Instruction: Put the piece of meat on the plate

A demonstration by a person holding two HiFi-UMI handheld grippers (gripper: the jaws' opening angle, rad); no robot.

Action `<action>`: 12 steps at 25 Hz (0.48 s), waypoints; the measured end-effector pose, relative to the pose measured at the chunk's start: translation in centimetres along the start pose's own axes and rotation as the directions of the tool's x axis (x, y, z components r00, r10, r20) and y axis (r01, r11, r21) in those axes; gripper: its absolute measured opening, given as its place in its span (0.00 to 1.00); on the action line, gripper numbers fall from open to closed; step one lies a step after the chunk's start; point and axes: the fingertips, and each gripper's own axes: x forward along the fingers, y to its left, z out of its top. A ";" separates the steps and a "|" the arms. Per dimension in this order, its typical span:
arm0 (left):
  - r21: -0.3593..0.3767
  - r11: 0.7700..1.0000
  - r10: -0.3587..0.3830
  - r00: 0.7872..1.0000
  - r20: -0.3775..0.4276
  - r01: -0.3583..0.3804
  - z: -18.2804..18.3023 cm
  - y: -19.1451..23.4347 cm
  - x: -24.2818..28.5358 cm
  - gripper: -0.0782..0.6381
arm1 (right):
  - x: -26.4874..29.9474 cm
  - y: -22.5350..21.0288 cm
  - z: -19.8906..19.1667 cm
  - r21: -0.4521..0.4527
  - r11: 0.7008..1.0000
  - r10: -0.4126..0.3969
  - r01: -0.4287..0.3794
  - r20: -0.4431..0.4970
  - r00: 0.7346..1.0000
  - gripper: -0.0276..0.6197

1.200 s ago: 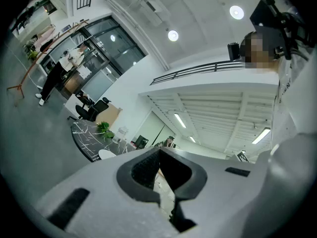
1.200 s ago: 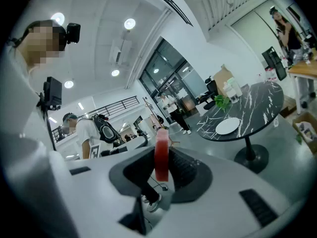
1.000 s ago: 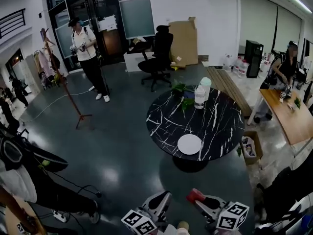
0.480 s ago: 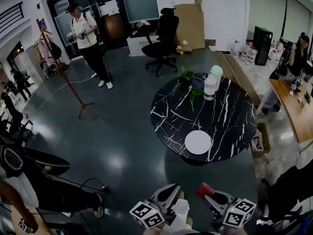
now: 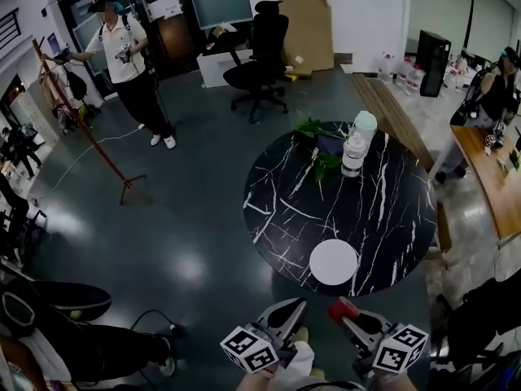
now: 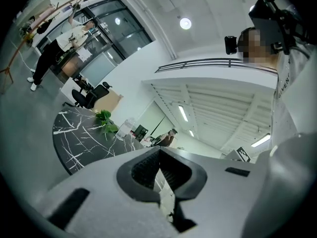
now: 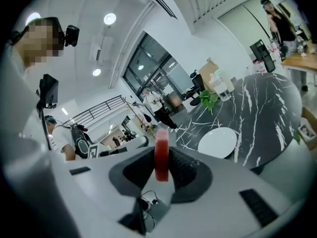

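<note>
Scene: an open office with a dark glossy floor [image 5: 187, 218], seen from above the person who carried both tools.
Desk: a round black desk [image 5: 383, 210] with white marble veining stood ahead of the two claws.
Plate: a white plate [image 5: 334, 261] lay flat near the desk's front edge, the closest thing on it to the claws.
Piece of meat: a red piece of meat [image 7: 161, 155] stood on edge between the pads of the right claw, over the floor just short of the desk's rim and apart from the plate.
Right claw: the right claw [image 5: 348, 314] was clenched on the meat, pointing toward the desk with the plate lying ahead of it.
Left claw: the left claw [image 6: 159, 155] was clenched with its pads meeting at the tips and nothing between them, held beside the right one.
Marker cubes: a cube with black-and-white squares [image 5: 251, 350] rode on the left claw, and a matching cube [image 5: 400, 350] on the right.
Far side of the desk: a clear bottle [image 5: 353, 153] and a green-capped container [image 5: 365, 124] stood close together beside a leafy green plant [image 5: 319, 133].
Background: a black office chair [image 5: 260, 63] stood before a sheet of cardboard [image 5: 308, 31], a person in a white top [image 5: 126, 55] stood by a wooden coat stand [image 5: 81, 129], and another person [image 5: 492, 96] was near a wooden desk [image 5: 488, 177] at the right.
</note>
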 end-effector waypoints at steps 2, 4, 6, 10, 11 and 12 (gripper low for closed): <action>-0.014 1.000 -0.016 1.000 -0.017 0.016 0.2 0.9 1.2 0.12 | 1.1 -0.4 0.7 0.005 1.000 -0.011 0.011 -0.004 1.000 0.18; -0.020 0.999 -0.031 0.999 -0.028 0.030 0.4 1.9 2.4 0.12 | 2.2 -1.3 1.4 0.008 1.000 -0.023 0.023 -0.008 1.000 0.18; -0.026 0.999 -0.033 0.999 -0.033 0.032 0.6 3.3 3.3 0.12 | 3.3 -2.3 1.9 0.009 0.999 -0.039 0.039 -0.013 0.999 0.18; -0.023 0.999 -0.037 0.998 -0.056 0.036 0.8 5.9 5.1 0.12 | 4.6 -4.6 2.8 0.010 0.997 -0.082 0.082 -0.010 0.997 0.18; -0.020 0.999 -0.036 0.997 -0.062 0.035 0.8 6.6 5.6 0.12 | 5.0 -5.2 2.9 0.013 0.996 -0.091 0.091 -0.010 0.996 0.18; -0.017 0.999 -0.032 0.997 -0.065 0.031 0.9 7.2 6.0 0.12 | 5.3 -5.9 3.1 0.019 0.995 -0.098 0.099 -0.012 0.995 0.18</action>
